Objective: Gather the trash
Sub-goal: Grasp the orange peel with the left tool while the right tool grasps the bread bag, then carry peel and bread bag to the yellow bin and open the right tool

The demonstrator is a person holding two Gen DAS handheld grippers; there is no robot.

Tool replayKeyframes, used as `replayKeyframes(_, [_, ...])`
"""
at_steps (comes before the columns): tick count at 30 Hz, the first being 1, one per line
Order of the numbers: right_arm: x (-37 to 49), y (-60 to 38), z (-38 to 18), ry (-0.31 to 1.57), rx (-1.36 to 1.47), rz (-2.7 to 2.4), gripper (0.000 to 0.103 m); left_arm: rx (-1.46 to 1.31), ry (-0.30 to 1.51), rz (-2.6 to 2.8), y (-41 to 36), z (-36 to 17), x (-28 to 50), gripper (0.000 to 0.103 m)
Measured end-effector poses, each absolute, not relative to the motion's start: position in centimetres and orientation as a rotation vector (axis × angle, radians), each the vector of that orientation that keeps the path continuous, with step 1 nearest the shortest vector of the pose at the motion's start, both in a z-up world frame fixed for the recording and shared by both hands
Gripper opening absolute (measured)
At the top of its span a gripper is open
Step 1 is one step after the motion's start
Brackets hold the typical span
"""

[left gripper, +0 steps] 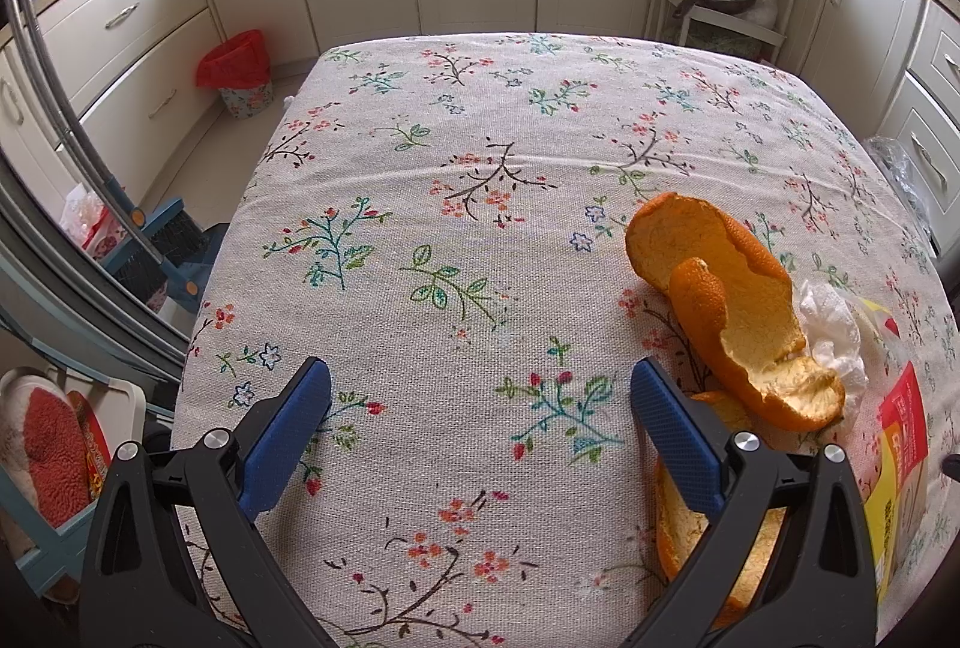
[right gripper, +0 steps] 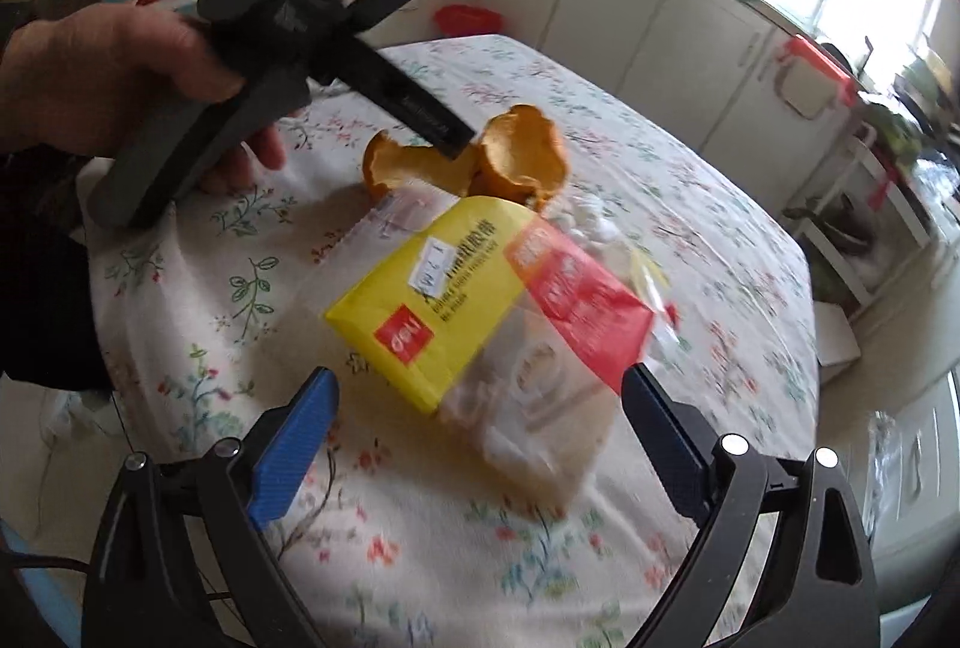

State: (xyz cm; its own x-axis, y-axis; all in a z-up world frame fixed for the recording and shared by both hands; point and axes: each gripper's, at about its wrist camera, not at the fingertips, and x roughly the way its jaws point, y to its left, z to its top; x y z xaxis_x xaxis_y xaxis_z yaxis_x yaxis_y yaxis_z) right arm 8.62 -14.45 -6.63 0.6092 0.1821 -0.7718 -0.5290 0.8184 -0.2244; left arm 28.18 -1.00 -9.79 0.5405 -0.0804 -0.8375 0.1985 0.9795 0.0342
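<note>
The left tool (left gripper: 480,396) is spread wide and holds nothing. Between its blue fingers (left gripper: 288,432) there is only flowery cloth on the counter (left gripper: 456,120). The orange peel (left gripper: 720,300) lies just beside its right finger, and a second bit of peel (left gripper: 678,522) lies partly under that finger. A crumpled white tissue (left gripper: 831,330) touches the peel on the far side. A yellow and red wrapper (left gripper: 900,462) lies near the counter's right edge. The left and middle of the counter are bare cloth, with lots of room to move. A bin with a red bag (left gripper: 237,69) stands on the floor past the far left corner of the counter.

The right tool (right gripper: 480,396) is spread wide too and pinches nothing. The wrapper (right gripper: 480,312) lies right in front of it, and its clear end reaches in between the fingers. Behind the wrapper sits the peel (right gripper: 516,156). A hand (right gripper: 102,78) holds the other tool over the peel. To the right there is open cloth up to the counter's edge.
</note>
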Motion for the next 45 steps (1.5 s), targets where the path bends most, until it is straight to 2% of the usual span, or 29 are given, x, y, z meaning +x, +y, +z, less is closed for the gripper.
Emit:
replayKeyframes(2, [9.2, -14.4, -6.8, 0.808, -0.421, 0.442, 0.091, 0.142, 1.012, -0.227, -0.7, -9.6, 27.7, 0.096])
replayKeyframes(3, [9.4, -14.5, -6.8, 0.807, -0.402, 0.445, 0.086, 0.131, 1.023, -0.231, -0.5, -9.5, 27.6, 0.096])
replayKeyframes(4, [9.9, -14.7, -6.8, 0.811, -0.372, 0.448, 0.071, 0.114, 1.032, -0.242, -0.3, -9.3, 27.3, 0.096])
replayKeyframes(5, [10.3, -15.0, -6.8, 0.827, -0.338, 0.461, 0.065, 0.083, 1.031, -0.273, 0.1, -8.9, 26.8, 0.096])
replayKeyframes(7, [10.7, -15.3, -6.7, 0.838, -0.311, 0.451, 0.035, 0.048, 0.991, -0.315, 0.8, -7.4, 25.5, 0.096])
replayKeyframes(10, [10.7, -15.7, -6.5, 0.837, -0.294, 0.444, 0.023, -0.027, 0.947, -0.399, 1.4, -5.4, 24.0, 0.096])
replayKeyframes(13, [10.4, -16.1, -6.1, 0.822, -0.283, 0.435, 0.015, -0.106, 1.001, -0.464, 0.9, -5.5, 23.0, 0.096])
replayKeyframes(15, [10.0, -16.3, -5.7, 0.814, -0.274, 0.427, 0.012, -0.108, 1.019, -0.474, 0.1, -5.8, 22.4, 0.095])
replayKeyframes(18, [9.6, -16.5, -5.3, 0.808, -0.261, 0.42, 0.01, -0.126, 1.062, -0.477, -1.0, -7.0, 21.7, 0.082])
replayKeyframes(21, [9.4, -17.2, -5.0, 0.811, -0.247, 0.415, 0.01, -0.129, 1.091, -0.473, -2.1, -8.3, 21.6, 0.06])
replayKeyframes(23, [9.1, -17.6, -4.7, 0.805, -0.234, 0.413, 0.009, -0.094, 1.073, -0.466, -2.5, -8.4, 21.5, 0.039])
replayKeyframes(24, [9.0, -17.8, -4.6, 0.802, -0.231, 0.41, 0.009, -0.088, 1.077, -0.468, -2.7, -8.5, 21.5, 0.023])
replayKeyframes(25, [9.1, -18.0, -4.5, 0.801, -0.227, 0.408, 0.008, -0.08, 1.075, -0.462, -2.9, -8.6, 21.4, 0.013])
replayKeyframes(26, [9.0, -18.2, -4.3, 0.798, -0.22, 0.405, 0.008, -0.06, 1.068, -0.455, -3.1, -8.6, 21.4, 0.009])
replayKeyframes(29, [9.1, -19.2, -3.7, 0.785, -0.195, 0.395, 0.007, -0.015, 1.036, -0.456, -3.4, -7.8, 21.0, 0.005])
replayKeyframes(45, [6.7, -23.4, 1.1, 0.624, -0.092, 0.36, 0.005, 0.03, 0.781, -0.435, -3.9, -1.9, 15.6, 0.005])
